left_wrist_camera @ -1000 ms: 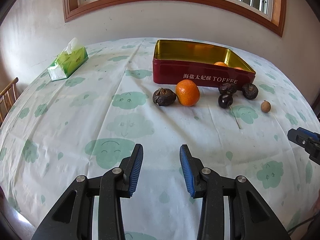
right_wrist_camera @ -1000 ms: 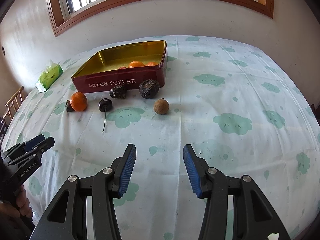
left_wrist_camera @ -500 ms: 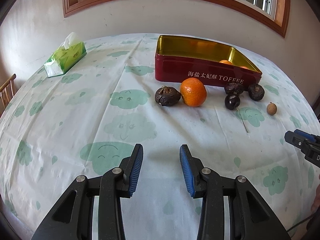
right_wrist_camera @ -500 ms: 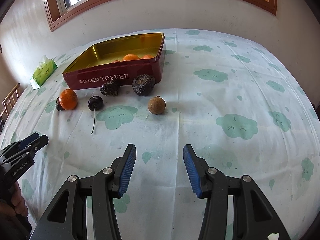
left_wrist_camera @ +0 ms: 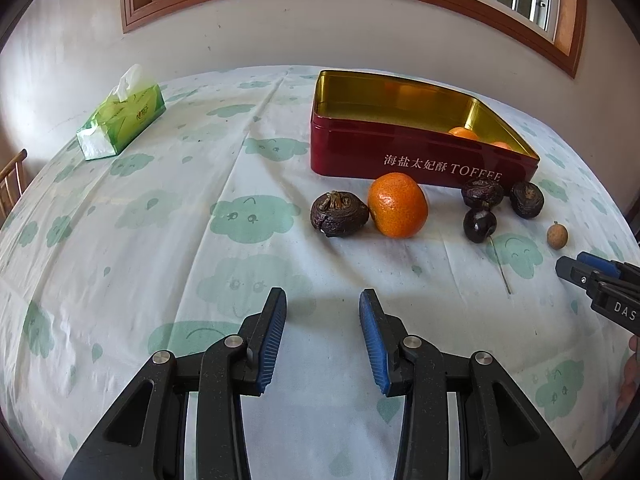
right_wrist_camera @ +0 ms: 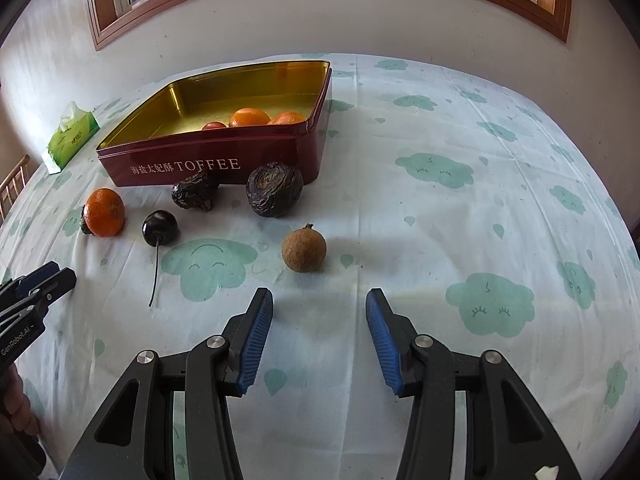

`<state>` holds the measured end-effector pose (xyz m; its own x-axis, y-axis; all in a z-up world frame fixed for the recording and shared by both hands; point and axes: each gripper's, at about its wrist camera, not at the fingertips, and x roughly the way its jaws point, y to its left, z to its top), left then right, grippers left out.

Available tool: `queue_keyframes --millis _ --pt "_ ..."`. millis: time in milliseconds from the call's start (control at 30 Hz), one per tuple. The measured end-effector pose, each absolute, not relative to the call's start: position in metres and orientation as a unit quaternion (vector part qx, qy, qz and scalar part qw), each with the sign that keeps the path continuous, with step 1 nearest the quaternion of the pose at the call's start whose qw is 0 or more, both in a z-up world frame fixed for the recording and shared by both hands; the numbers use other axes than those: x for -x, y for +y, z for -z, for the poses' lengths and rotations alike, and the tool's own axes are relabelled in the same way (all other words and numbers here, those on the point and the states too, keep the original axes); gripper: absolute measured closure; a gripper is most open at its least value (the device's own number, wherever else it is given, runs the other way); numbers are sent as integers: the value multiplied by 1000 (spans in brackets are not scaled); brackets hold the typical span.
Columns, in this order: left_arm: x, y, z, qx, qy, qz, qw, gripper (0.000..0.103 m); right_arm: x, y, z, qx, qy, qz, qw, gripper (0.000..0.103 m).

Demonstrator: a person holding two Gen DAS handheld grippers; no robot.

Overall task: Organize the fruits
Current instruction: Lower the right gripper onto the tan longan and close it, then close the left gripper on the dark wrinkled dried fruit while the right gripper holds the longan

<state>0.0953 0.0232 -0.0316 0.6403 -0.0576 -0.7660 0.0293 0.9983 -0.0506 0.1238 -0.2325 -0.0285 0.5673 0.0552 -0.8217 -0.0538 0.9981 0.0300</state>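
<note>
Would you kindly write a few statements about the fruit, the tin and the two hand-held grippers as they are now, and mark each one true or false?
1. The red tin already holds oranges. True.
2. The right hand-held gripper grips the small brown fruit. False: its jaws are open and empty, and the fruit lies on the cloth ahead of it.
3. A cherry with a long stem lies on the tablecloth. True.
4. The loose orange sits inside the tin. False: it lies on the cloth outside, in front of the tin.
5. The left hand-held gripper holds nothing. True.
</note>
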Motion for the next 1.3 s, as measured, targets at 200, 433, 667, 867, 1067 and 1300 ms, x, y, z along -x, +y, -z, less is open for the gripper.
queue_keyframes --millis 200,433,667,867,1067,1300 --pt "-106 22 32 16 422 26 906 63 -139 -226 29 15 459 -33 888 67" --pt "-117 23 31 22 424 30 905 63 -144 -222 30 23 448 -33 893 81" --pt "-125 21 33 25 426 40 904 63 -141 -225 30 12 443 -31 896 80" --pt "-136 14 33 12 427 48 903 63 -141 -226 30 8 442 -31 896 80" --pt "-153 11 31 10 431 44 901 63 -141 -226 30 8 442 -31 896 80" --pt "-162 8 32 0 428 40 903 63 -141 -226 30 8 442 -31 896 80"
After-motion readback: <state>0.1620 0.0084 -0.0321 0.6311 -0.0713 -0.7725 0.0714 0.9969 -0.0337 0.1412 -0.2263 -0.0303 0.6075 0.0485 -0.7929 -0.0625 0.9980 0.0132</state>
